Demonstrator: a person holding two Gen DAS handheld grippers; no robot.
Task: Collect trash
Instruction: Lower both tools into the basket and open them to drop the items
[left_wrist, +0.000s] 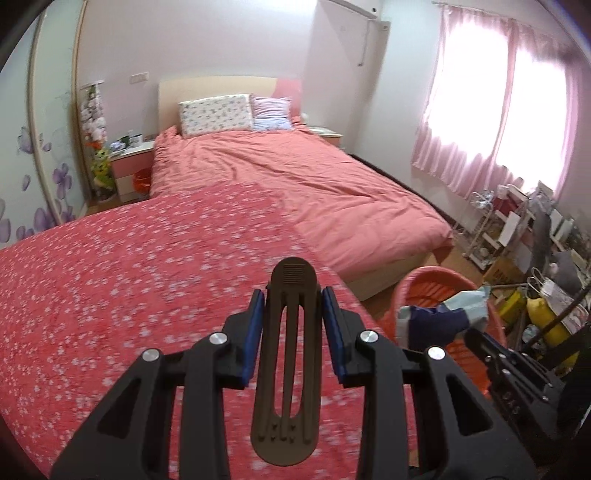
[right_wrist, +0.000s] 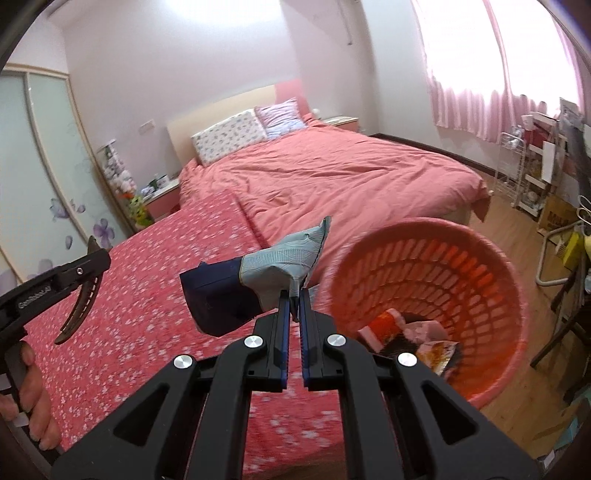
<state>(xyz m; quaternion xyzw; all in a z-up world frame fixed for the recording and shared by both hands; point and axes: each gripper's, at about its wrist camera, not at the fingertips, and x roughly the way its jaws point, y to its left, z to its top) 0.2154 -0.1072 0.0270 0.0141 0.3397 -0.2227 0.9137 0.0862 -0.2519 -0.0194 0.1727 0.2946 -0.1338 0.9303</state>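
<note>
The left tool (left_wrist: 293, 314) gripped a long dark brown plastic hair clip (left_wrist: 288, 365), its blue pads pressed on the clip's sides. The right tool (right_wrist: 294, 306) was shut on the corner of a crumpled blue and pale grey foil wrapper (right_wrist: 258, 280), which hung in the air above the red floral bedspread (right_wrist: 147, 295), just beside the rim of the round orange plastic mesh basket (right_wrist: 491, 317).

Both pieces appeared to be in transit, so the step in hand looked like the carry to the basket. The next move would probably call for bringing the wrapper over the basket's mouth and parting the jaws, then the same for the clip.

Only the right wrist view showed the basket's inside, where a red packet (right_wrist: 382, 325) and other scraps already lay, and a hand (right_wrist: 33, 398) on the left tool's handle. The left wrist view showed the clip's full slotted length, with the wrapper in front of the basket.
</note>
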